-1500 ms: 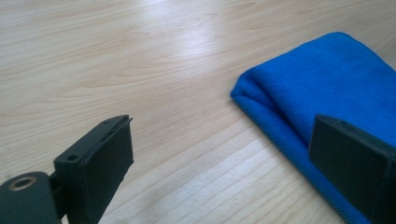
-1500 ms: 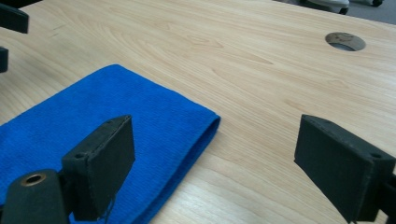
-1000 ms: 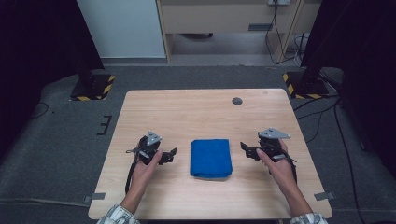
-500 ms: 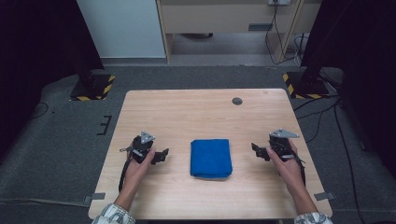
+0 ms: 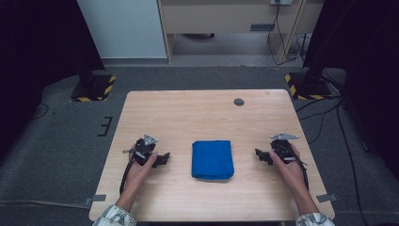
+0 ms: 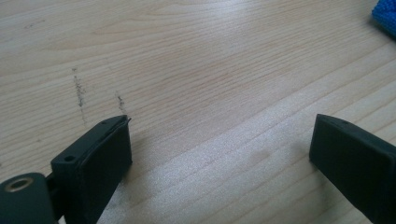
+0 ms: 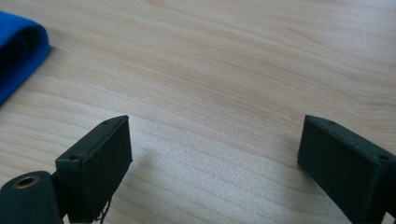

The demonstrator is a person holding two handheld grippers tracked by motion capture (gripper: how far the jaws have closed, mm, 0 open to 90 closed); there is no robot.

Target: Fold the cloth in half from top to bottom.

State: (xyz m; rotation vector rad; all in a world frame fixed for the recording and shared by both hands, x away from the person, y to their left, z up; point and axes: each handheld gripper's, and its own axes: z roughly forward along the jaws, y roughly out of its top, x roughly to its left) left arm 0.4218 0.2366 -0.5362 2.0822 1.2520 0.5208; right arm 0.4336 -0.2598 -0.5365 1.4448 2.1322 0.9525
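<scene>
While both jaws stand spread with nothing between them, the left gripper (image 5: 162, 159) and right gripper (image 5: 259, 154) rest low at mid-frame, flanking the folded blue cloth (image 5: 212, 159). Probably the work is finished or unbegun; any grasp needs an inward reach.

Blue cloth (image 5: 212, 159): folded into a thick rectangular pad, long side running near to far. Lies flat on the bench, near half, roughly centred left to right. Rounded fold edge faces the near side. Nothing touches it.
</scene>
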